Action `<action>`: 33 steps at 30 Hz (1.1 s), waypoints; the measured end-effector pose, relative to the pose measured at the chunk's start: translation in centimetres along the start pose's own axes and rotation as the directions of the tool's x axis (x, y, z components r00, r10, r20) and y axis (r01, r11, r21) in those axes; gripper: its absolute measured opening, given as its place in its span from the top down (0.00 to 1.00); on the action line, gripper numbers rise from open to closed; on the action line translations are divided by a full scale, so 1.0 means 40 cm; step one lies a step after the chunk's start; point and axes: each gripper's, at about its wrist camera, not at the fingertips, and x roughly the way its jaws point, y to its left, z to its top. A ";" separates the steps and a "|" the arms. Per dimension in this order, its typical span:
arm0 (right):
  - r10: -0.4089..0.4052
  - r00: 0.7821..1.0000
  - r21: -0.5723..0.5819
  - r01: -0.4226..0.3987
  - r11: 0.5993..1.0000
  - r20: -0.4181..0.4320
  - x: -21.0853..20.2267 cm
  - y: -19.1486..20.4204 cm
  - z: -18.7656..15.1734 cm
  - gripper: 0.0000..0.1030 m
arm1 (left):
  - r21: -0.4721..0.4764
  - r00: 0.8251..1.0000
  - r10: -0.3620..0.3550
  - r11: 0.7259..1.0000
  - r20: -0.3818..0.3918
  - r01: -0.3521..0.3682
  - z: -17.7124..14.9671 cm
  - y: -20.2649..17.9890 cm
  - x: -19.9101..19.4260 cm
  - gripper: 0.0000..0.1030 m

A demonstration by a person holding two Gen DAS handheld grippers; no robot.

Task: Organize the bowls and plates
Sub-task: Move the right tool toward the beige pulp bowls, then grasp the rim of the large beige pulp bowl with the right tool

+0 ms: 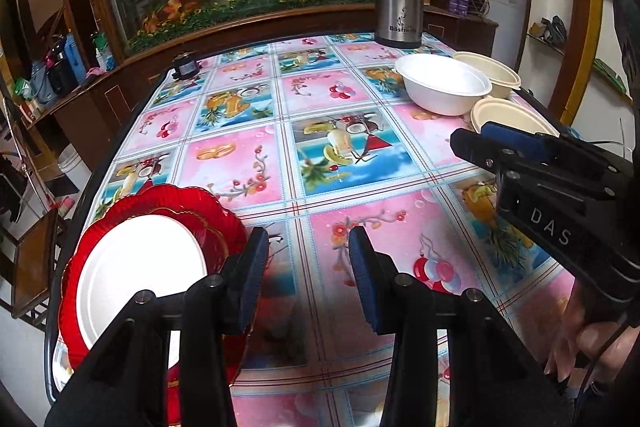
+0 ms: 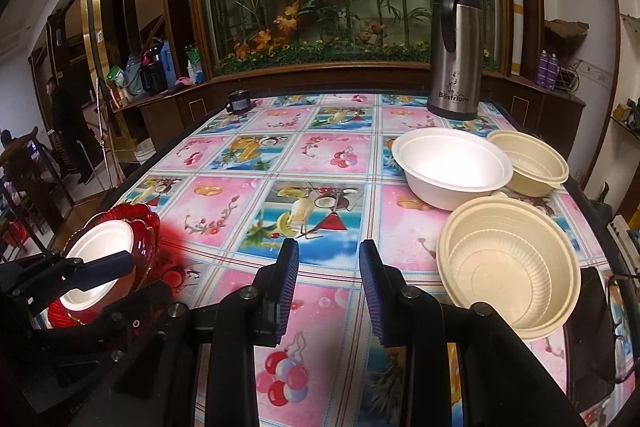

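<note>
A white plate [image 1: 136,267] lies on red scalloped plates [image 1: 188,207] at the table's near left; the stack also shows in the right wrist view [image 2: 140,223]. My left gripper [image 1: 308,279] is open and empty, just right of that stack. A white bowl [image 2: 448,167] and two cream ribbed bowls [image 2: 508,275] [image 2: 532,163] stand at the right. My right gripper [image 2: 328,291] is open and empty over the tablecloth, left of the near cream bowl.
A steel thermos jug [image 2: 456,55] stands at the table's far right edge. A small dark cup [image 2: 239,102] sits at the far left corner. The table [image 2: 224,203] has a pink and blue patterned cloth. A wooden planter cabinet runs behind it.
</note>
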 end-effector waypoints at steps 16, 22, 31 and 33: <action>-0.098 0.995 0.206 0.098 0.974 -0.009 -0.059 -0.285 0.039 0.68 | -0.029 0.971 -0.224 0.974 -0.078 0.223 0.082 -0.089 0.054 0.62; -0.161 0.984 0.314 0.175 0.933 -0.069 -0.061 -0.446 0.031 0.67 | -0.068 0.930 -0.348 0.937 -0.116 0.342 0.156 -0.165 0.112 0.62; -0.154 0.980 0.374 0.191 0.907 -0.127 -0.028 -0.522 0.001 0.67 | -0.169 0.859 -0.484 0.872 -0.164 0.459 0.229 -0.251 0.222 0.62; -0.140 0.980 0.378 0.185 0.907 -0.143 -0.016 -0.528 -0.008 0.67 | -0.180 0.842 -0.508 0.859 -0.181 0.479 0.229 -0.266 0.243 0.62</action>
